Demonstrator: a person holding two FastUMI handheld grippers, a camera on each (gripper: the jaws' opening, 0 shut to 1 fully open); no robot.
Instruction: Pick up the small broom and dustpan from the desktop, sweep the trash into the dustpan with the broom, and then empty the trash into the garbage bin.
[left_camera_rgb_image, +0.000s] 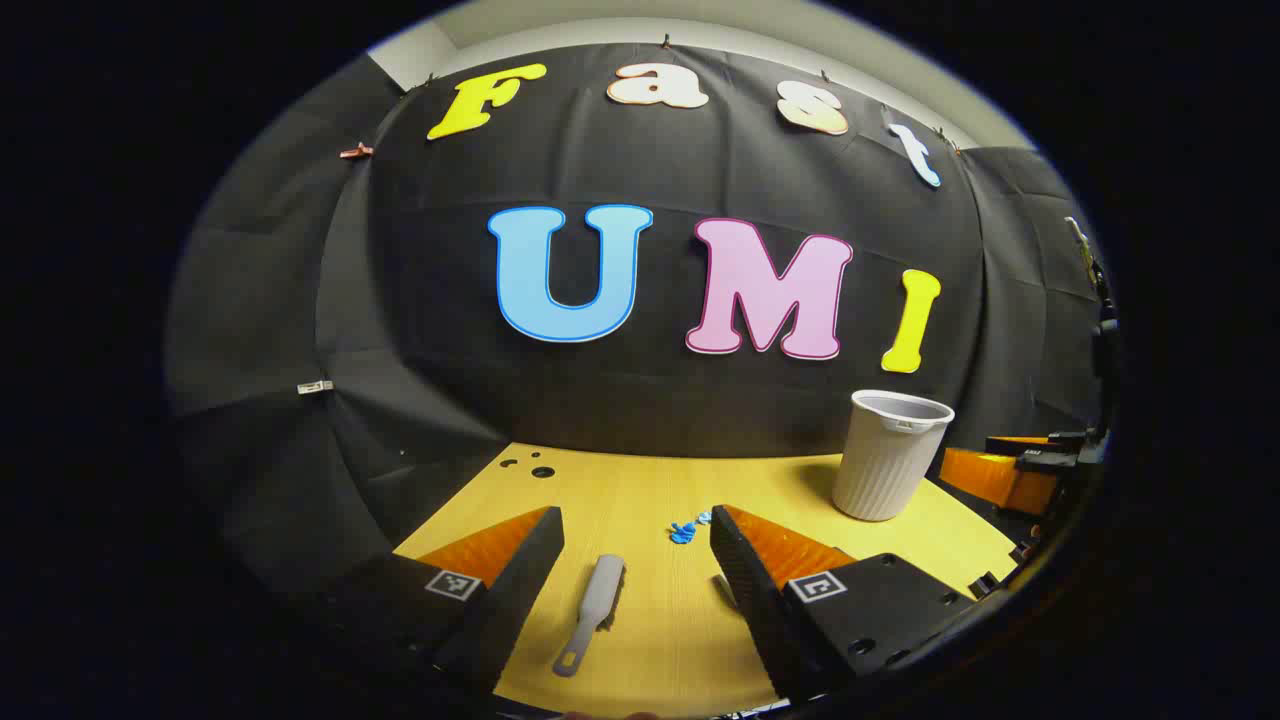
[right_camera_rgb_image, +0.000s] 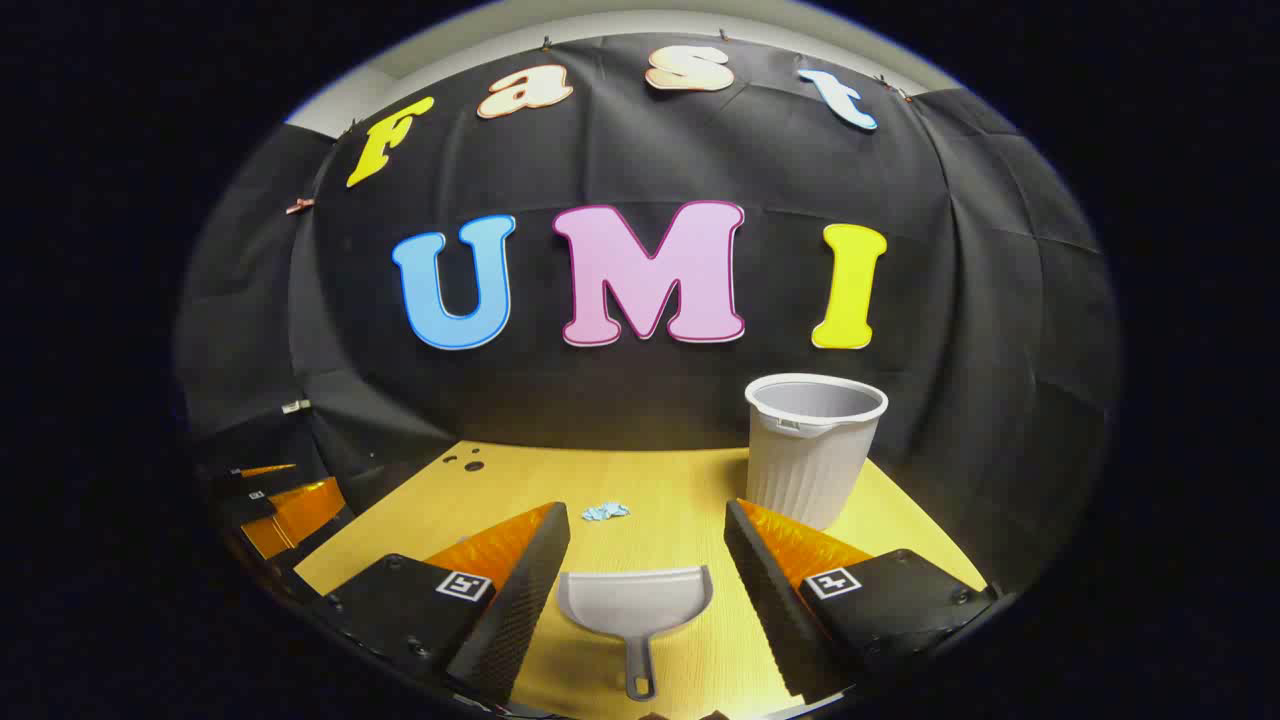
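Note:
A small grey broom (left_camera_rgb_image: 592, 612) lies flat on the yellow desktop (left_camera_rgb_image: 640, 500), handle toward me, between the spread fingers of my left gripper (left_camera_rgb_image: 635, 535), which is open and above it. Blue scraps of trash (left_camera_rgb_image: 688, 528) lie just beyond, near the right finger. In the right gripper view a grey dustpan (right_camera_rgb_image: 634, 606) rests on the desktop (right_camera_rgb_image: 660, 480), handle toward me, between the fingers of my open right gripper (right_camera_rgb_image: 648, 525). The blue trash (right_camera_rgb_image: 605, 511) sits a little past the dustpan's mouth. A ribbed white garbage bin (right_camera_rgb_image: 812, 448) stands upright at the right; the same garbage bin (left_camera_rgb_image: 889, 455) is right of the left gripper.
The black cloth wall closes the far edge of the desktop. Small dark holes (left_camera_rgb_image: 535, 467) mark the far left of the desktop. The other gripper (left_camera_rgb_image: 1015, 470) hangs at the far right edge of the left gripper view, and at the far left (right_camera_rgb_image: 270, 500) of the right gripper view.

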